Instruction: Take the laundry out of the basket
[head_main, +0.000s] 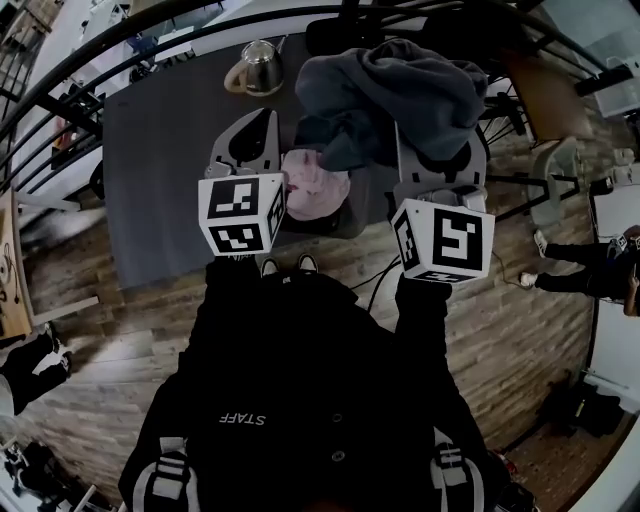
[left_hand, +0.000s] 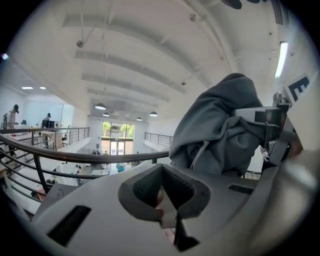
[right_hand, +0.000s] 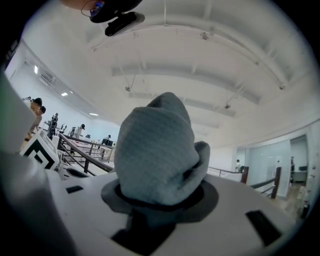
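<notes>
Grey hoodie up in the air, pink garment beneath it.
Our right hand-held gripper (head_main: 440, 152) (right_hand: 160, 200) clamps a bunched fold of the grey hoodie (head_main: 390, 95) (right_hand: 157, 155) (left_hand: 225, 125), which hangs in a heap above the grey tabletop (head_main: 160, 170). Our left hand-held gripper (head_main: 255, 130) (left_hand: 167, 200) is raised just beside it with its jaws pressed together. A sliver of pink shows behind the pads, and we cannot tell whether cloth is caught there. The pink garment (head_main: 315, 188) lies lower down, between the two grippers.
</notes>
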